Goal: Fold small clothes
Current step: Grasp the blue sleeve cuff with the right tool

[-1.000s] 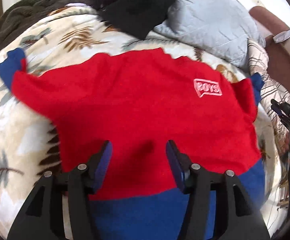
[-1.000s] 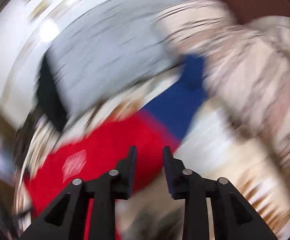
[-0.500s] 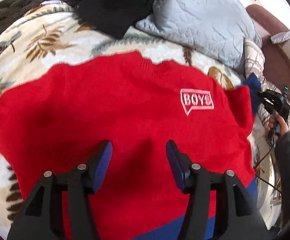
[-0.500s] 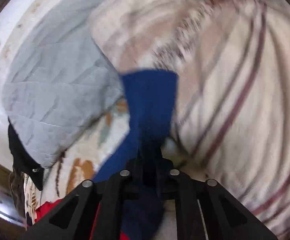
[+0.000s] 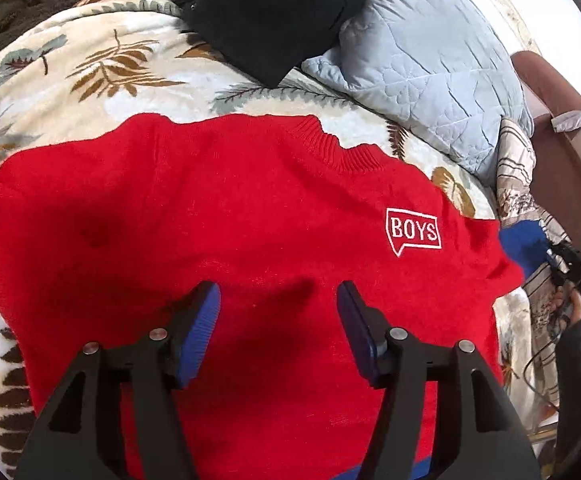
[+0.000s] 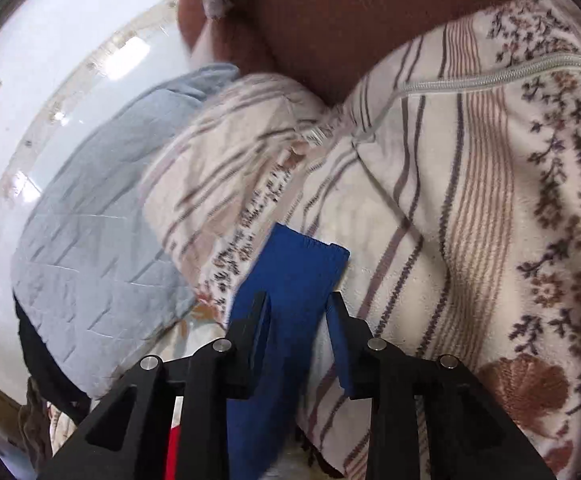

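The red sweater (image 5: 250, 216) lies flat on the bed (image 5: 90, 64), collar away, sleeves sideways. Left gripper (image 5: 278, 312) spread above it; right gripper (image 6: 296, 320) spread around the blue cuff (image 6: 294, 276).

Home bedroom: bed with leaf-print blanket (image 5: 90, 68), quilted pale-blue pillow (image 5: 430, 72), striped floral bedding (image 6: 490, 200).

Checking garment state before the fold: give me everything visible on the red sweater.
The red sweater is a knit pullover with a ribbed crew collar, blue cuffs and blue hem, and a white "BOYS" patch on the chest. It lies spread flat, front up, on the leaf-print blanket. The left gripper hangs open over its body; the right gripper is open with one blue cuff lying between its fingers.
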{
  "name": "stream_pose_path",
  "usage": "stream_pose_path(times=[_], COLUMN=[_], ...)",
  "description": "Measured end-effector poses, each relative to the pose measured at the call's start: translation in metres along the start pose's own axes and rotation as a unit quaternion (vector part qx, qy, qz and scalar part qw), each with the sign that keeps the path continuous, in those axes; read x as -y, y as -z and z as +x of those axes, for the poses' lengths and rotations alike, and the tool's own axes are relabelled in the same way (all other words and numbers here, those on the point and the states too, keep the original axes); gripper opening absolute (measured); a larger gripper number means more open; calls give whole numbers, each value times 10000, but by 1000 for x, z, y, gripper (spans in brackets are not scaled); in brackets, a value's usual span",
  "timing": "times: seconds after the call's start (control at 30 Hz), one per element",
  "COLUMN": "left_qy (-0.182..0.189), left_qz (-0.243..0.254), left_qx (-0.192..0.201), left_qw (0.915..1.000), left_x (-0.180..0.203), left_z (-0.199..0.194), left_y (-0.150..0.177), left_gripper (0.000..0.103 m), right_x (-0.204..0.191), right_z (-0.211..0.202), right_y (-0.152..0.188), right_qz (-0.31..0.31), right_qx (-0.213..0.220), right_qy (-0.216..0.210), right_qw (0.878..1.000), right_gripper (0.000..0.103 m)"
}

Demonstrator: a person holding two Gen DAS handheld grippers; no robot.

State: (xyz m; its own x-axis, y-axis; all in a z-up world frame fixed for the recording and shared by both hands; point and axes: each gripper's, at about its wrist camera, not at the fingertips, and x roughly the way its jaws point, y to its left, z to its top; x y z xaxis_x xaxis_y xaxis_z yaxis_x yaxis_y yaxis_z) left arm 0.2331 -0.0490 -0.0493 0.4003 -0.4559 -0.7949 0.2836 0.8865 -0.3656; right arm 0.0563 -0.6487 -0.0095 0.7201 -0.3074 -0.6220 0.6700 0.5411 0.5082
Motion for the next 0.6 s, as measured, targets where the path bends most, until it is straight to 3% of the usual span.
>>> stream_pose_path(times=[0.1, 0.13, 0.17, 0.37, 0.6], left_qy=[-9, 42, 101, 186, 158], left_qz=[-13, -36, -68, -268, -258], left_qx=[-22, -18, -3, -99, -251], left_qw=[10000, 10000, 9999, 9994, 9992], left_x=[1, 1, 1, -8, -6], left_z=[0, -1, -3, -2, -2], left_y=[-1, -3, -4, -11, -7], left_gripper=[60, 60, 60, 60, 60], right_x=[-15, -20, -20, -53, -110], right_z=[11, 11, 6, -27, -49], right_y=[1, 3, -2, 8, 64], right_qz=[-362, -520, -594, -958, -1494], right_qx=[-60, -35, -5, 245, -117], right_qy=[353, 496, 522, -144, -759], right_qw=[9987, 9974, 9969, 9950, 9858], right_gripper=[28, 11, 5, 5, 5])
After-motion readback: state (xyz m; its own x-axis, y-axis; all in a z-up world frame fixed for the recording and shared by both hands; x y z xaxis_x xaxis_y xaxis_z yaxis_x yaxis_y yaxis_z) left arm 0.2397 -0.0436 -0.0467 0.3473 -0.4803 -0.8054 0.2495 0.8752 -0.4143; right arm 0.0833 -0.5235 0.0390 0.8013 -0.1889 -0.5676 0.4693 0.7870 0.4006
